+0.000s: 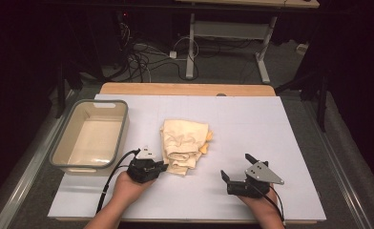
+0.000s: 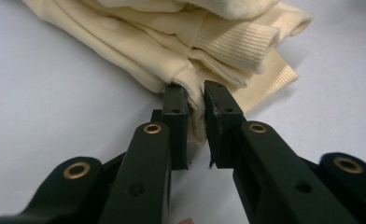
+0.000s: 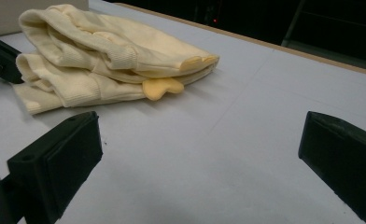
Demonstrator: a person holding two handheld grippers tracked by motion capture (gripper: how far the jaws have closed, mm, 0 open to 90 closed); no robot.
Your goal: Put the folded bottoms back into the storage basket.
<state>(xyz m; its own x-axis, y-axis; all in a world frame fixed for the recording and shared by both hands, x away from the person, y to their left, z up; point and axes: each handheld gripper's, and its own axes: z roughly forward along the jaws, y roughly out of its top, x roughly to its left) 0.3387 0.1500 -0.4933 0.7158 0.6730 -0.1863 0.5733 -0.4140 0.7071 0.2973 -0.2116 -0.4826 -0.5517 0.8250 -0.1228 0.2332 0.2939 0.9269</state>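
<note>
Black left gripper (image 2: 196, 100) jaws are pinched on folded cream knit garment (image 1: 184, 145) near edge; right gripper (image 1: 236, 168) (jaws wide) is held apart, rightward.

The high view looks forward and down over the whole surface (image 1: 271, 124). Both gripper views sit low, sharing the folded cream garment (image 1: 185, 145); the left is closest.

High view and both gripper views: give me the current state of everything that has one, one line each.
Left gripper: shut on a fold at the edge of the garment.
Right gripper: open, nothing between its jaws, apart from the garment.
Garment: cream, folded in a loose pile, lying on the white board.
Bin: upright, empty, left of the garment.
White board: flat on the table, bare around the garment.
</note>
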